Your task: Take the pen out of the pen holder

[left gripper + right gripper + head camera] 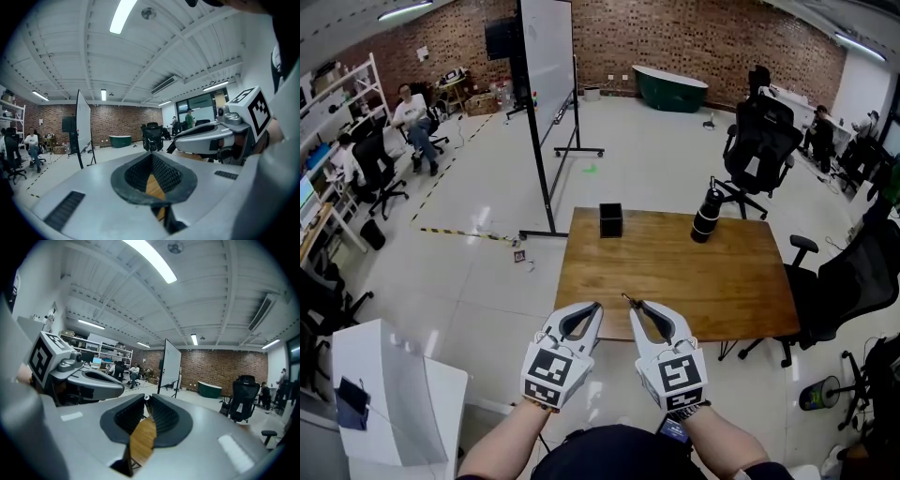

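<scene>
Right gripper (636, 305): fingers clamp the pen (627, 299), well apart from pen holder (610, 219) on counter (675, 277); left gripper (597, 307): fingers closed, empty; removal seemingly complete

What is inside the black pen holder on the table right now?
Nothing sticks up above the pen holder; its dark interior cannot be seen from the head view. A pen is clamped in the right gripper, over the near edge of the table.
</scene>
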